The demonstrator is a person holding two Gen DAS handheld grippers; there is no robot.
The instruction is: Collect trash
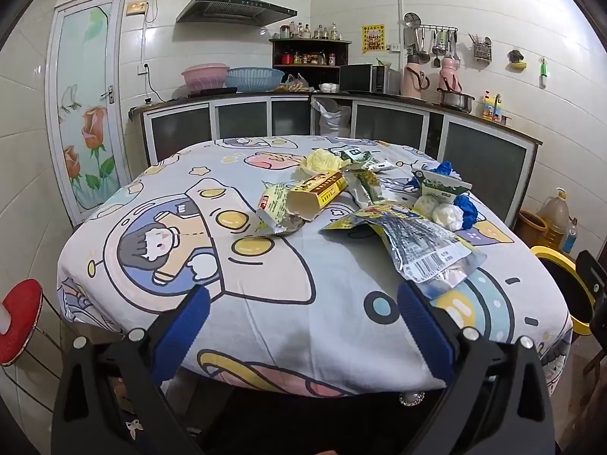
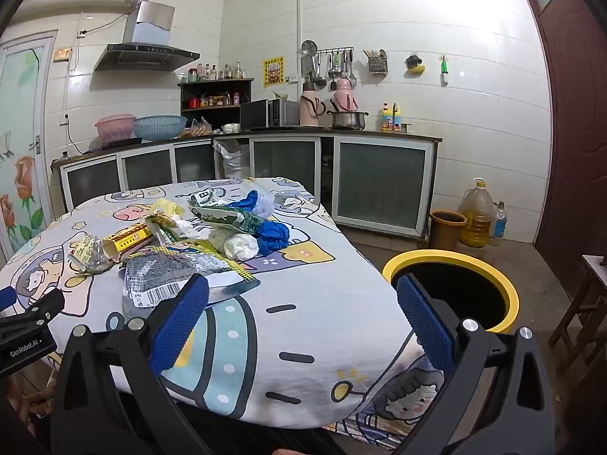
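Cartoon-print cloth covers surface (image 1: 288,303); trash heaped at far-right part, nothing collected yet. Yellow-rimmed bin (image 2: 451,288) on floor just beside surface, R side. Left gripper (image 1: 303,303) and right gripper (image 2: 303,295): jaws spread wide, empty, both short of pile. Nearest item: foil wrapper w/ barcode (image 1: 428,254); behind it yellow carton (image 1: 318,195), blue glove (image 2: 271,237). Step: approach. Next, prob.: close on wrapper, carry to bin.

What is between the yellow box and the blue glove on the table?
Between the yellow box and the blue glove lie a torn green-and-yellow wrapper and crumpled white paper wads; the right wrist view shows it best.
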